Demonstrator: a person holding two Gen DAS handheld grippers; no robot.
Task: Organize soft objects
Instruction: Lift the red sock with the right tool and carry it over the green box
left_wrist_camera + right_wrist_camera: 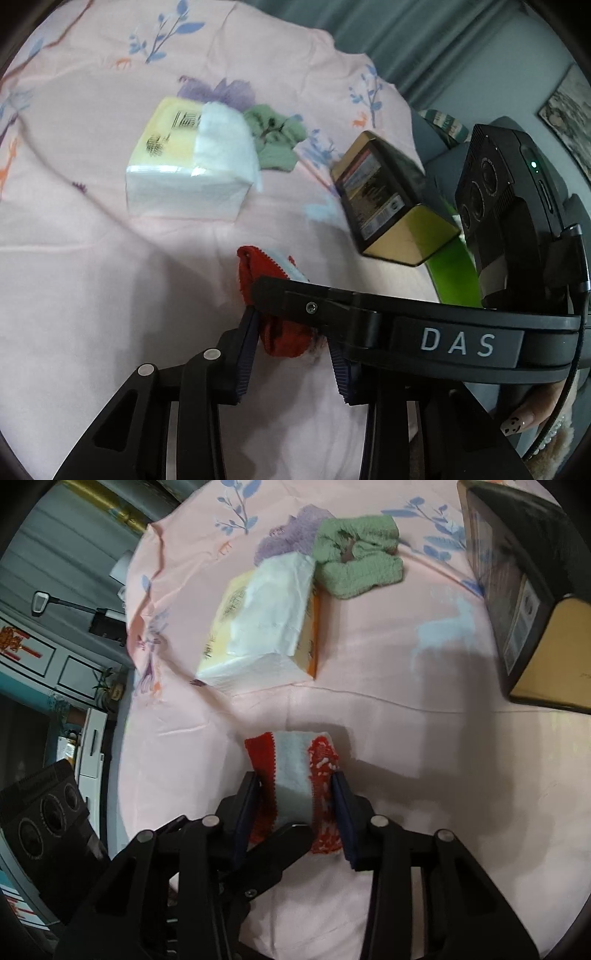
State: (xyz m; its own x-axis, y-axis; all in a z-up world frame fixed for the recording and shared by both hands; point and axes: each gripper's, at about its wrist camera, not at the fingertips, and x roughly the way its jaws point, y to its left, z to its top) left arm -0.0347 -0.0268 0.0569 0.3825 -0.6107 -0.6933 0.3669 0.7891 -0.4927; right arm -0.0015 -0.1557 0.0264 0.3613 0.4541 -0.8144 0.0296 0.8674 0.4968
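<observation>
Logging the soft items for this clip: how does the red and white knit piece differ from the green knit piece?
The red and white knit piece sits between the fingers of both the left gripper and right gripper, near the cameras; the green knit piece lies untouched farther off, beside the tissue pack. The first is two-coloured, the second plain green and bunched. Both are soft knits on the pink sheet.

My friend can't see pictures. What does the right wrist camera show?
A red and pale blue knitted cloth sits pinched between the jaws of the right gripper, above a pink flowered sheet. Farther back lie a tissue pack and a green cloth, with a dark box at the right.
</observation>
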